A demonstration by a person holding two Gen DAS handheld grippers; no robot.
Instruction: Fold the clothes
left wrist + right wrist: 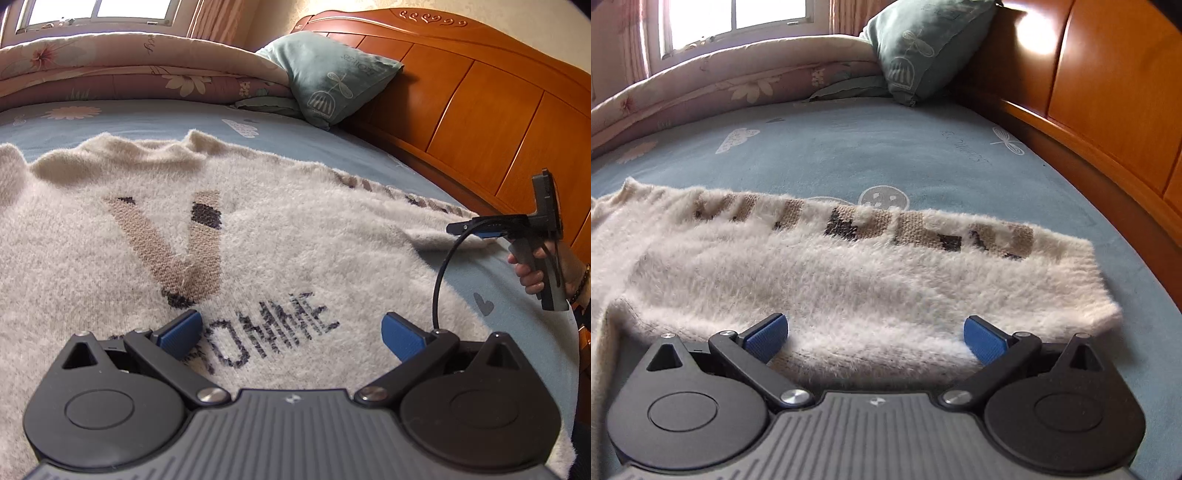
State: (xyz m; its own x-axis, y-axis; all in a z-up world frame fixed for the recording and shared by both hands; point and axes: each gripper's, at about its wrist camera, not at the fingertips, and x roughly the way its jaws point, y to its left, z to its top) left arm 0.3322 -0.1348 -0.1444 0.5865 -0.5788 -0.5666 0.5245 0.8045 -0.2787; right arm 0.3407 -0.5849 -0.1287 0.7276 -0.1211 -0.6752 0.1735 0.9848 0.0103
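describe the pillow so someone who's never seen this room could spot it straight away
Start at the orange wooden headboard. Where it meets the rolled pink floral quilt on the blue bedsheet, a teal velvety pillow leans against the wood. It alone carries pale line drawings.

My sweater was fuzzy cream with tan-and-black knit blocks (dark lettering too), the bedsheet pale blue with white doodles, my pads bright blue.

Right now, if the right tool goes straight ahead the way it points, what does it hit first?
The right tool, open, would likely meet the fluffy cream sweater sleeve first; it lies directly ahead. Beyond it is the blue bedsheet. Height above the sleeve is unclear.
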